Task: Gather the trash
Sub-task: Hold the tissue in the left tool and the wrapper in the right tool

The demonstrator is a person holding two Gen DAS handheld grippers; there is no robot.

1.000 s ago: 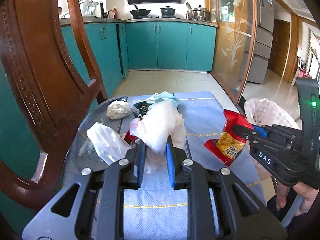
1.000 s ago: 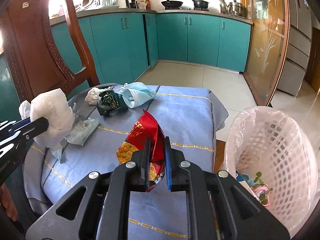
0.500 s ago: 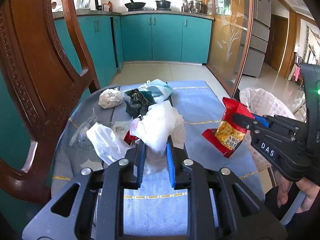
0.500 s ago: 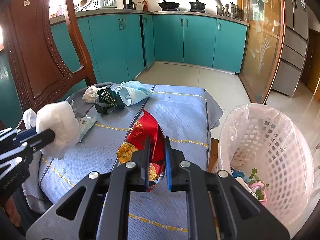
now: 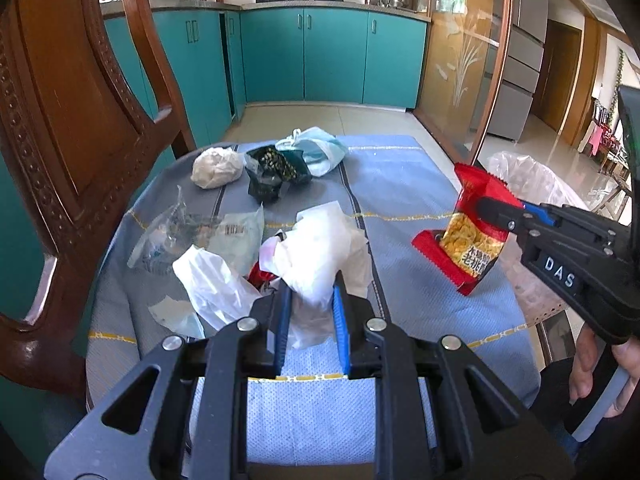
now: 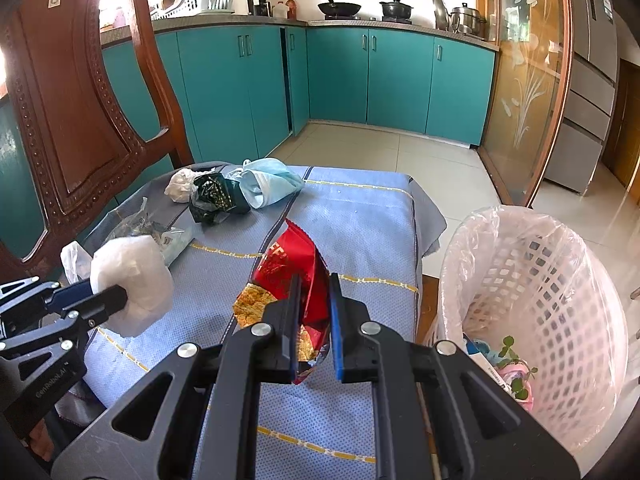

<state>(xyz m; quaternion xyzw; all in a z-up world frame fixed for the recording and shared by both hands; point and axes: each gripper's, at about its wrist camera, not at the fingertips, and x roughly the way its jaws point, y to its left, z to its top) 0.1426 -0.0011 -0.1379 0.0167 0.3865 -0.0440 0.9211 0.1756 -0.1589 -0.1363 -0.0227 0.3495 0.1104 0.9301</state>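
Note:
My left gripper point(image 5: 310, 304) is shut on a crumpled white paper wad point(image 5: 324, 248), held just above the blue-clothed table point(image 5: 400, 184). In the right wrist view that wad point(image 6: 132, 284) hangs at the left, in the left gripper point(image 6: 108, 300). My right gripper point(image 6: 314, 300) is shut on a red snack bag point(image 6: 288, 264) above the table's right side. The same red bag point(image 5: 476, 236) shows in the left wrist view, in the right gripper point(image 5: 500, 210). A white mesh trash basket point(image 6: 532, 280) with a plastic liner stands right of the table, with some rubbish at its bottom.
More trash lies on the cloth: a white crumpled ball point(image 5: 216, 166), a dark green wrapper point(image 5: 276, 172), a pale blue mask point(image 5: 316, 150), a clear plastic wrapper point(image 5: 180, 228) and a white plastic bag point(image 5: 212, 284). A carved wooden chair point(image 5: 80, 100) stands at the table's left.
My left gripper has sunk and tipped downward with the white wad still in it. The right gripper with the red bag has kept still.

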